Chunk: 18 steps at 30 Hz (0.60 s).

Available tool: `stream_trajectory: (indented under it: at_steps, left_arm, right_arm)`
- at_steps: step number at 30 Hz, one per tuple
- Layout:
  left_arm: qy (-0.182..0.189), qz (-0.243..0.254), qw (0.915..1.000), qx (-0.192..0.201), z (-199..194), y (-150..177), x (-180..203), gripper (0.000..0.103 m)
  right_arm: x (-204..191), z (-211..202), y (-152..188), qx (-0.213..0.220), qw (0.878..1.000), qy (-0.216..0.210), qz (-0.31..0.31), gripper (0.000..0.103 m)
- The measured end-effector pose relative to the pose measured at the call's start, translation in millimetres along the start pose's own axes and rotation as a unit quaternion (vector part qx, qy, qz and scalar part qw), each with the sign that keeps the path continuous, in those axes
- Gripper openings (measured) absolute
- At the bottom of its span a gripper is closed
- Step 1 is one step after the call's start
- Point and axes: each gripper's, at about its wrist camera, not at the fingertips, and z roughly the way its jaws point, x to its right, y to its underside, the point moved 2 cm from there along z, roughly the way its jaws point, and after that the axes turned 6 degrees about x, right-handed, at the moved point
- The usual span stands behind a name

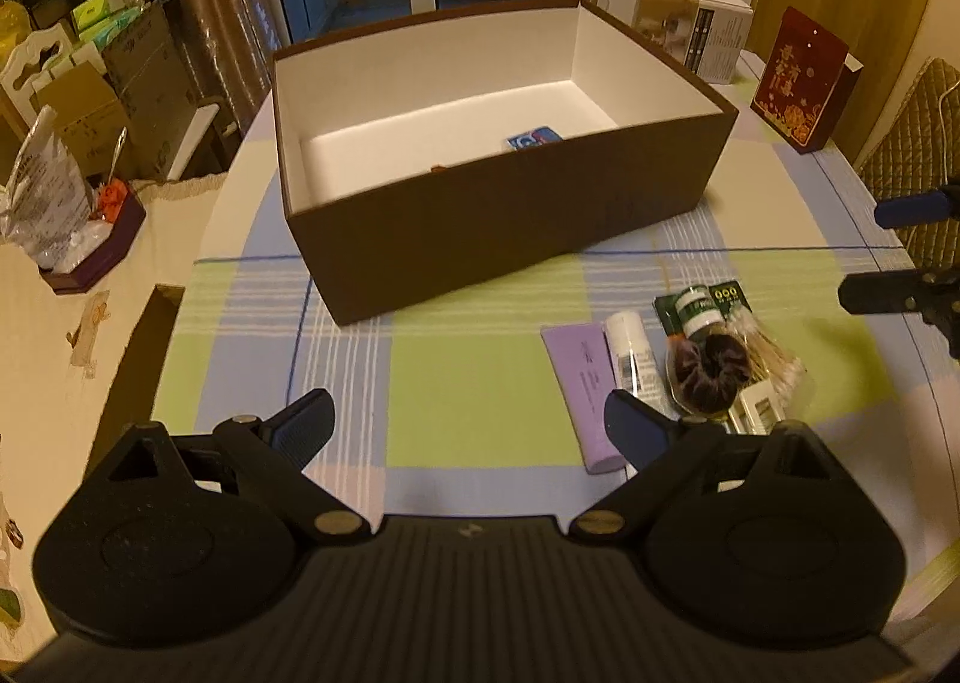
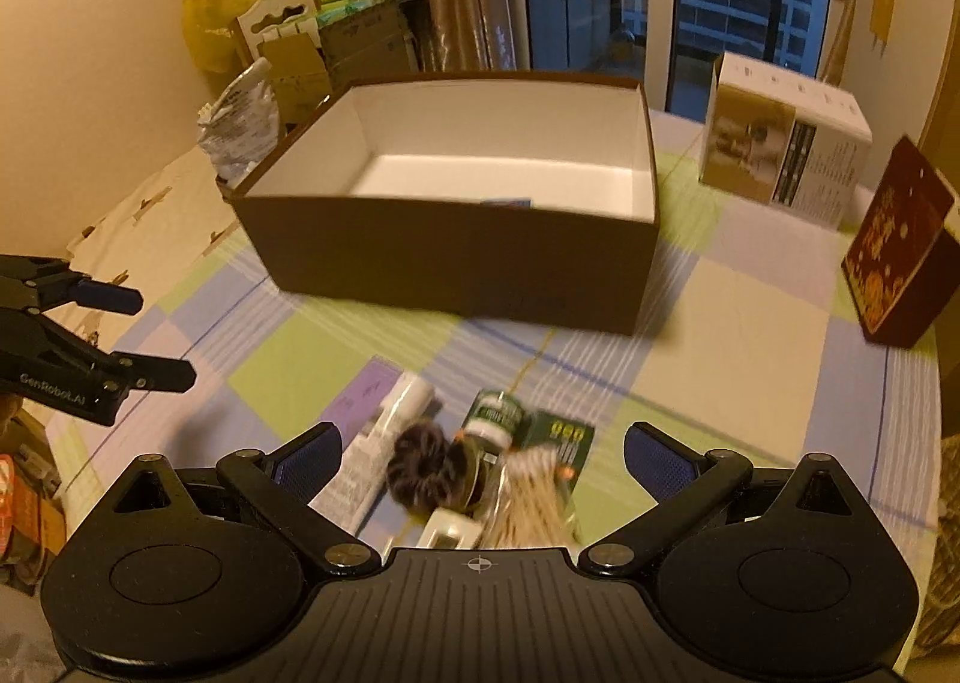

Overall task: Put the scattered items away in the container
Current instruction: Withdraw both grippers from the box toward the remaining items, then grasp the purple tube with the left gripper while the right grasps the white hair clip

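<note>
A brown box [image 1: 516, 215] with a white inside stands open on the checked tablecloth; a blue item [image 1: 533, 138] lies in it. The box also shows in the right wrist view [image 2: 456, 263]. Scattered items lie in front of it: a purple tube [image 1: 585, 383], a white tube [image 1: 630, 353], a green-capped bottle [image 1: 699, 314], a dark scrunchie [image 1: 714, 374] and a bundle of cotton swabs [image 1: 771, 365]. My left gripper [image 1: 471, 422] is open and empty, left of the pile. My right gripper [image 2: 480, 461] is open and empty, with the scrunchie [image 2: 420, 470] and swabs [image 2: 531, 509] between its fingers.
A white and gold carton [image 1: 684, 26] and a red gift box [image 1: 801, 80] stand at the back right of the table. A tray with plastic bags [image 1: 66, 227] sits on the side surface at left. Cardboard boxes [image 2: 336, 47] are stacked by the curtain.
</note>
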Motion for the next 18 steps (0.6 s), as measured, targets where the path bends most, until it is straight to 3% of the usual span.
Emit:
stream_trajectory:
  at_steps: [18]
  left_arm:
    - [0.011,-0.004,0.9995,-0.03,13.5,29.4,2.2,0.095]
  right_arm:
    - [-18.3,17.1,66.2,-0.042,0.998,0.011,0.045,0.102]
